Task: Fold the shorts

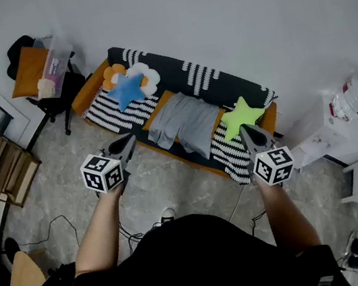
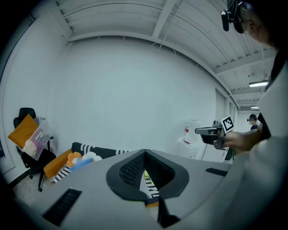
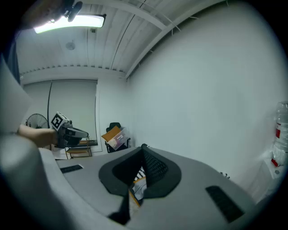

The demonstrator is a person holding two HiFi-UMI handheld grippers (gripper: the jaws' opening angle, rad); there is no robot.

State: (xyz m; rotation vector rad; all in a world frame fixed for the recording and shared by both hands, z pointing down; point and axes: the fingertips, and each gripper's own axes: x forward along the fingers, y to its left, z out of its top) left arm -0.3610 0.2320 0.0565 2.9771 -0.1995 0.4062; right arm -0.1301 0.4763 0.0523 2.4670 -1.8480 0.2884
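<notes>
While the left hand-held gripper (image 1: 126, 141) and right hand-held gripper (image 1: 247, 131) hang clenched, empty, shorts (image 1: 186, 122) lie on the sofa (image 1: 168, 76).

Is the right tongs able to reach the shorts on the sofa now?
Probably yes: the shorts lie uncovered on the sofa, and only bare floor seems to separate them from the right tongs. The tongs are shut, so they must open first.

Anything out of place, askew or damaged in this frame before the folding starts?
Nothing spilled or damaged. The grey shorts lie unfolded and slightly rumpled on the sofa, between the blue star cushion and the green star cushion. The left gripper and the right gripper are shut and empty, short of the sofa.
</notes>
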